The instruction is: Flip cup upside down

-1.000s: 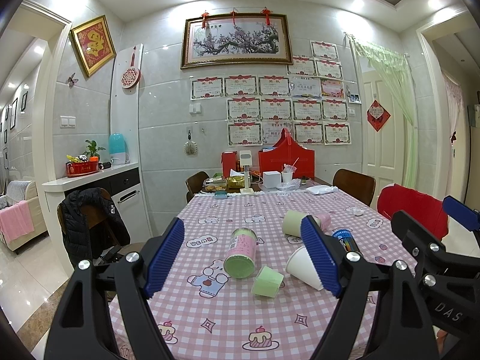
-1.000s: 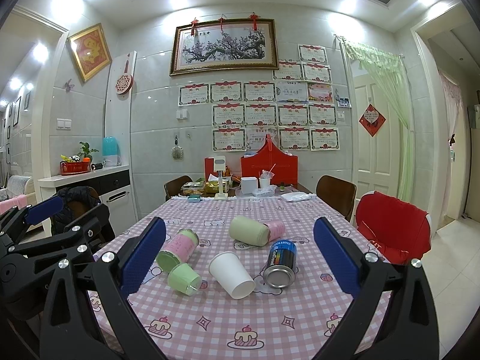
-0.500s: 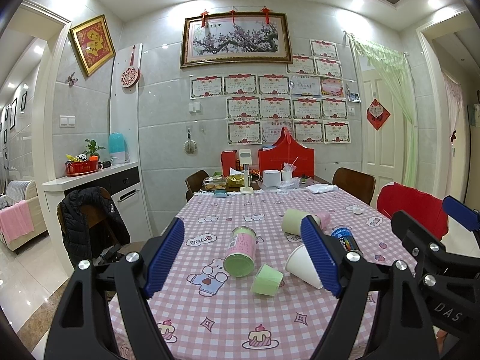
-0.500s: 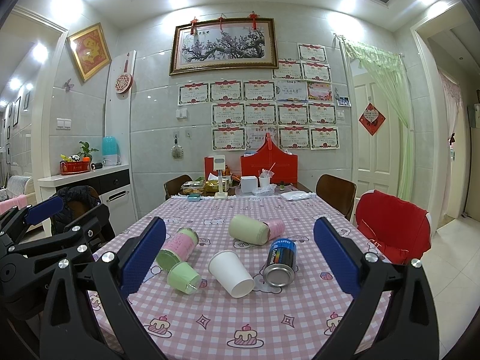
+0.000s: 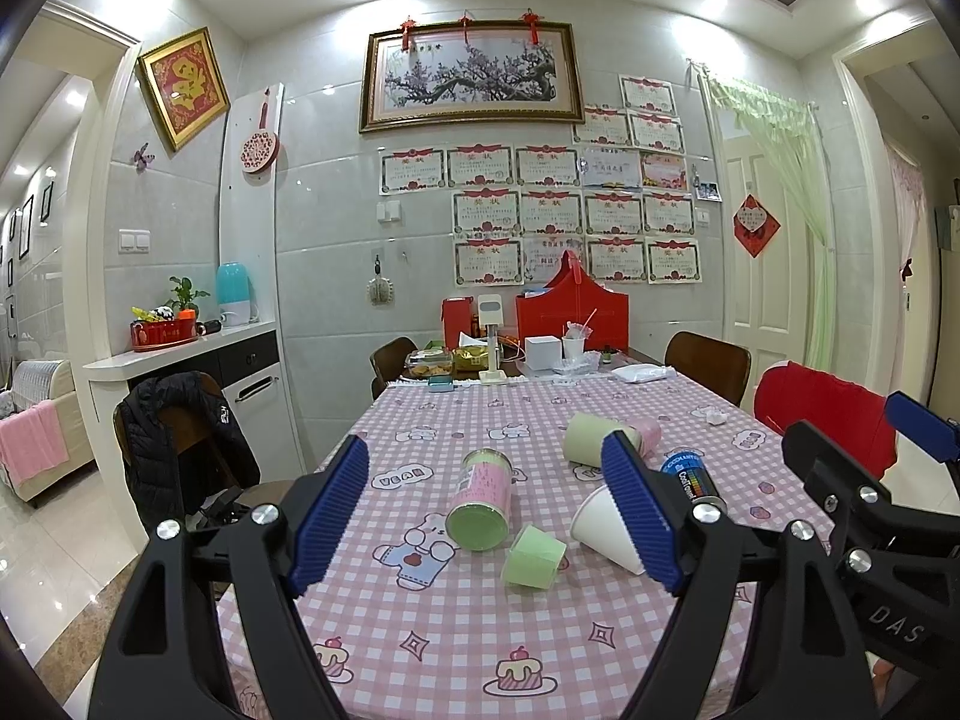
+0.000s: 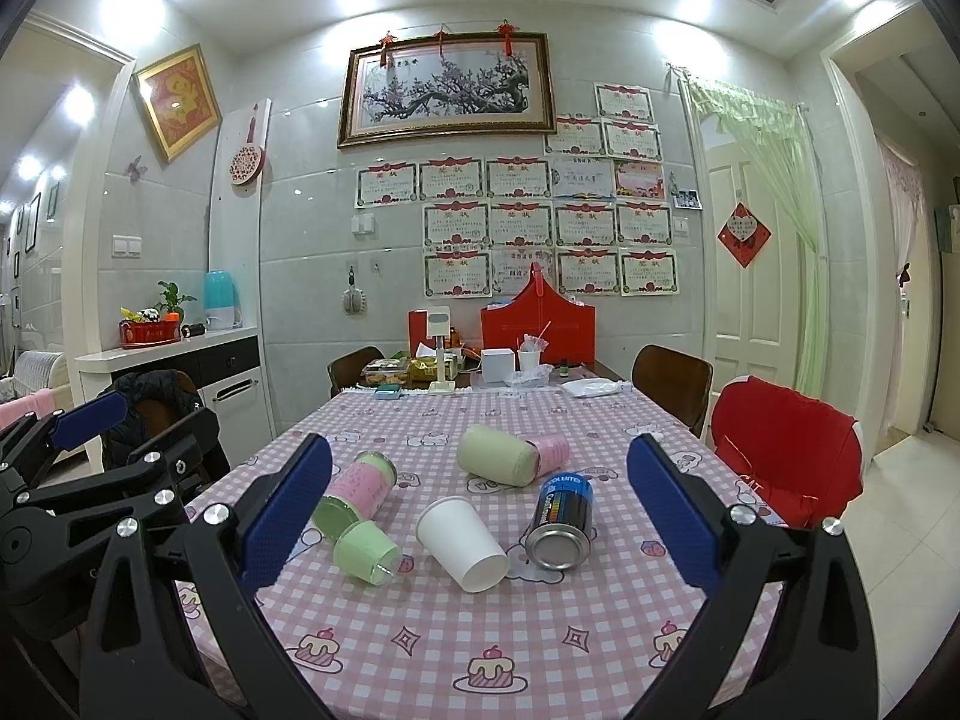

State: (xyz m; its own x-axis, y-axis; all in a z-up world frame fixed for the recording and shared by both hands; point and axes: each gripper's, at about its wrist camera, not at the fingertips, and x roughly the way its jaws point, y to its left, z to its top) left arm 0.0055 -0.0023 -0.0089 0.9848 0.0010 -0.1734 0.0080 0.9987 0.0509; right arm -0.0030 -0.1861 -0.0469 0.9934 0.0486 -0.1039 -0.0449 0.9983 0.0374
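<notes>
A: Status of the left gripper (image 5: 486,516)?

B: Jaws spread wide, nothing between the blue pads (image 5: 333,513). It hangs above the near edge of the counter (image 5: 420,630), clear of every object.

A: And the right gripper (image 6: 480,516)?

B: Same: wide apart, holding nothing, above the near edge of the pink checked cloth. It also shows at the right margin of the left wrist view.

A: Where is the white paper cup (image 6: 462,543)?

B: Lying on its side near the middle of the counter, mouth turned toward the cameras. In the left wrist view (image 5: 606,531) it sits partly behind the right-hand pad.

A: Neighbours?

B: To its right, just beside it, a dark can (image 6: 561,516) on its side, metal end facing the camera. To its left, a small green cup (image 6: 366,552) on its side, touching or nearly touching a pink-labelled green tin (image 6: 354,495); I cannot tell which. Farther back, a pale green cylinder (image 6: 498,456) lies against a pink one (image 6: 552,450).

A: Anything upright?

B: Among these six, none.
</notes>
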